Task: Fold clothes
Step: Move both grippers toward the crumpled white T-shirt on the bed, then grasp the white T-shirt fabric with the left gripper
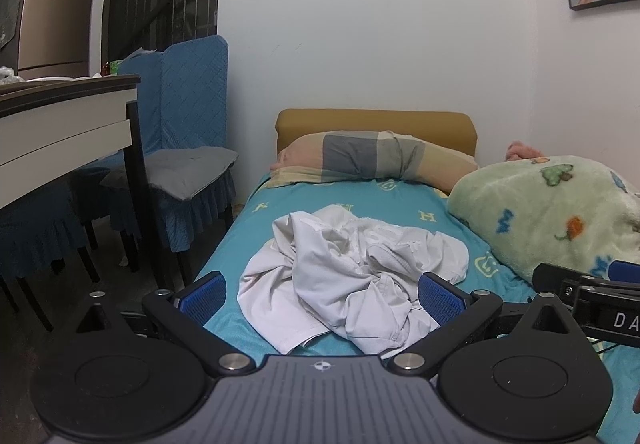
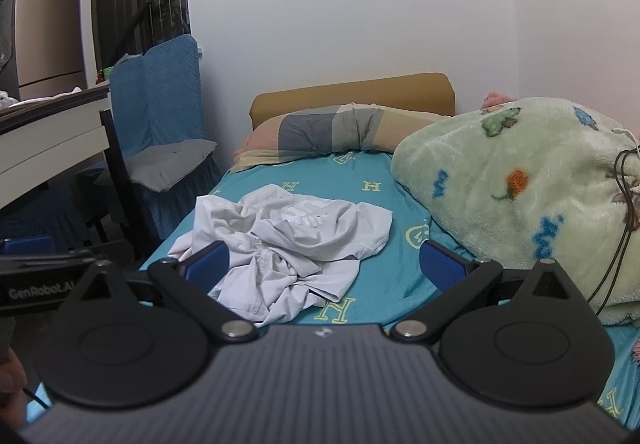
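A crumpled white garment (image 1: 344, 276) lies in a heap on the turquoise bed sheet (image 1: 400, 204). It also shows in the right wrist view (image 2: 288, 244), left of centre. My left gripper (image 1: 322, 298) is open and empty, its blue pads wide apart above the near edge of the heap. My right gripper (image 2: 324, 266) is open and empty, held over the sheet with its left pad in front of the garment's near part. The right gripper's side shows at the right edge of the left wrist view (image 1: 592, 292).
A green fleece blanket (image 2: 520, 184) is bunched on the bed's right side. A checked pillow (image 1: 372, 158) lies against the tan headboard (image 1: 376, 124). A white table (image 1: 64, 124) and blue-covered chairs (image 1: 188, 148) stand left of the bed. A black cable (image 2: 620, 224) hangs over the blanket.
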Demonstrator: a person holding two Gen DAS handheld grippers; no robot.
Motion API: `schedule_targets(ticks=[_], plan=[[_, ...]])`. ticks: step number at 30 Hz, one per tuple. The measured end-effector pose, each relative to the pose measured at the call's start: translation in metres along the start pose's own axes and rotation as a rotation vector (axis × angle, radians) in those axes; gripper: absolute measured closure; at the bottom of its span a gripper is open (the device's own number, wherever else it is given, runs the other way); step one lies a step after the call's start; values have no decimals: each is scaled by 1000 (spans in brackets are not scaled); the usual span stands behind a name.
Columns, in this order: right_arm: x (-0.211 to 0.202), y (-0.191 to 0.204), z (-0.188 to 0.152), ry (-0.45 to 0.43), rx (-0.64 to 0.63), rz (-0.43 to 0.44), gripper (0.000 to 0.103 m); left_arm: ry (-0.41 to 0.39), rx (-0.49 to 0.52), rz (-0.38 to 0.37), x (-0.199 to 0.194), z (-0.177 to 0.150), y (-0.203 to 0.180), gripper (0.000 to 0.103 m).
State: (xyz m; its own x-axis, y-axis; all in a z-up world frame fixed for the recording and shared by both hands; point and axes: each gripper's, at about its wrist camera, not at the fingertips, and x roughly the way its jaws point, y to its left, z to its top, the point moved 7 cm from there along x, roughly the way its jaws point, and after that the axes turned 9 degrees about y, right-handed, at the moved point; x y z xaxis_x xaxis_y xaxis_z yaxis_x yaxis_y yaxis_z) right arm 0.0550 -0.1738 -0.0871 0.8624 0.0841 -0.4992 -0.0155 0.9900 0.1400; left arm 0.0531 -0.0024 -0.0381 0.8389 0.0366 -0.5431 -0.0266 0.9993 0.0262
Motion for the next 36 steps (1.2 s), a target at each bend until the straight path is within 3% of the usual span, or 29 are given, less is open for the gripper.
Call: schedule_targets(ticks=[6, 19, 30, 36], plan=[[-3, -7, 2, -3, 17, -6, 0, -10, -41, -54, -6, 3, 2, 0], [-16, -17, 61, -140, 55, -35, 0, 68, -17, -99, 21, 19, -12, 0], [30, -50, 60, -93, 159, -17, 0, 253, -38, -197, 146, 12, -43, 1], [61, -72, 42, -52, 220, -64, 0, 263, -21, -203, 223, 0, -68, 3]])
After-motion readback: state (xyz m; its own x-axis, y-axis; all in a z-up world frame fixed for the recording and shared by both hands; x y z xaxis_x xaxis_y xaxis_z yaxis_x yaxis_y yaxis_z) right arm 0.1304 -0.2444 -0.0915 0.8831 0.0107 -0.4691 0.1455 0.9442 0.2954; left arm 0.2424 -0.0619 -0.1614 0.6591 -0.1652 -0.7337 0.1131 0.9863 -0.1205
